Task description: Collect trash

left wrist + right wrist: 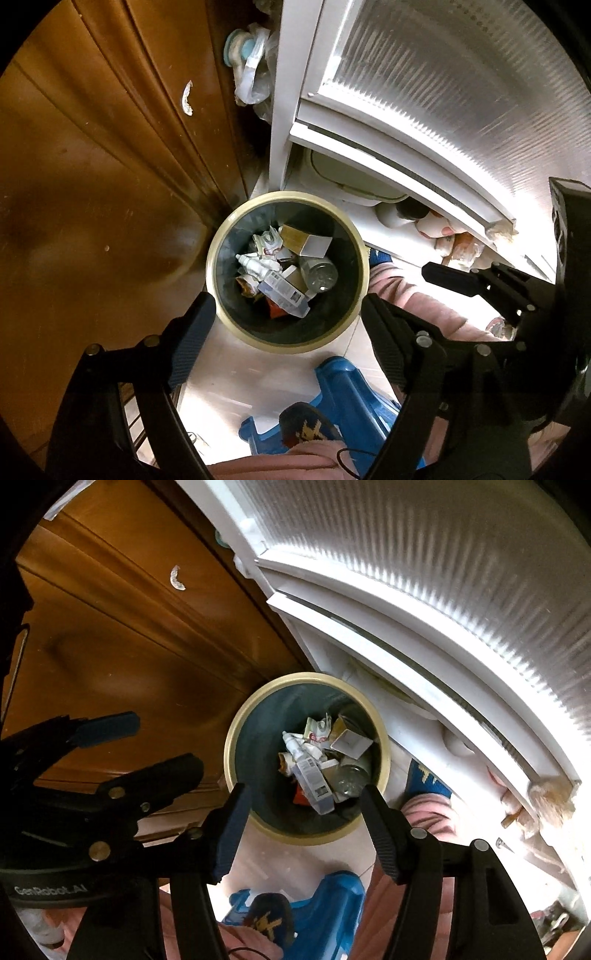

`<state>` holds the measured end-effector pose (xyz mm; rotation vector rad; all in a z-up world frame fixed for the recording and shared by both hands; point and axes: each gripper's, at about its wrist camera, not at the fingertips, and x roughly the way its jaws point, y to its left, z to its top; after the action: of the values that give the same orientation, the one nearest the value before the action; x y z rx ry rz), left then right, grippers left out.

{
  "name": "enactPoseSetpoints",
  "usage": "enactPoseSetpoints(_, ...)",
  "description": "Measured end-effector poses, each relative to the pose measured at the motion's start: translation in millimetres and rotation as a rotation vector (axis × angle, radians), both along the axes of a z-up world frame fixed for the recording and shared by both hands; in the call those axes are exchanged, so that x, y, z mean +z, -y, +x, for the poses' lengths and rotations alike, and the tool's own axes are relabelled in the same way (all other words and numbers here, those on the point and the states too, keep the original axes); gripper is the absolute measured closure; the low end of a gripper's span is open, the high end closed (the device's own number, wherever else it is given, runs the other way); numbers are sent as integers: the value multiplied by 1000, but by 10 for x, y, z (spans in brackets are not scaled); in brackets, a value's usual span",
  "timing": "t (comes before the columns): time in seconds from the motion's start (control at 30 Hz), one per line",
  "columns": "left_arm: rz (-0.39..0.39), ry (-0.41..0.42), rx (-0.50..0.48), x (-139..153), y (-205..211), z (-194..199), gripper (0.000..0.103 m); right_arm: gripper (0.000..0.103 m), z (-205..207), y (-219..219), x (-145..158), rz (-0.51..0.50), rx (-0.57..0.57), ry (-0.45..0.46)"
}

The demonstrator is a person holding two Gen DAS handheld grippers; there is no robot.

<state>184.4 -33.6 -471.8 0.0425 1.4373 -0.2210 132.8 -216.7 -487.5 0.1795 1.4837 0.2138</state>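
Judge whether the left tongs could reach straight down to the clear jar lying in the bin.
Probably yes. The left tongs stand open above the bin, which has no lid, and the jar lies on top of the other rubbish, uncovered.

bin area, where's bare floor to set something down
Bare floor lies between the bin, the wooden cabinet and the blue stool. Right of the bin it is crowded: pink clothing and clutter under the white door. The bin itself holds trash.
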Motion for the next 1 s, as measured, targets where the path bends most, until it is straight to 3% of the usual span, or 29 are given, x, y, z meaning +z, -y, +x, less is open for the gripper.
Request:
enactPoseSetpoints(0.7, 4, 21, 4, 357, -38, -340, 24, 32, -297, 13, 349, -38, -87, -73)
enactPoseSetpoints(0.83, 5, 73, -16, 657, 3, -426, 24, 32, -359, 7, 576, -34, -85, -55)
enactPoseSetpoints(1.0, 3, 143, -9, 1152, 15, -533, 24, 32, -435, 13, 1089, -39, -74, 13)
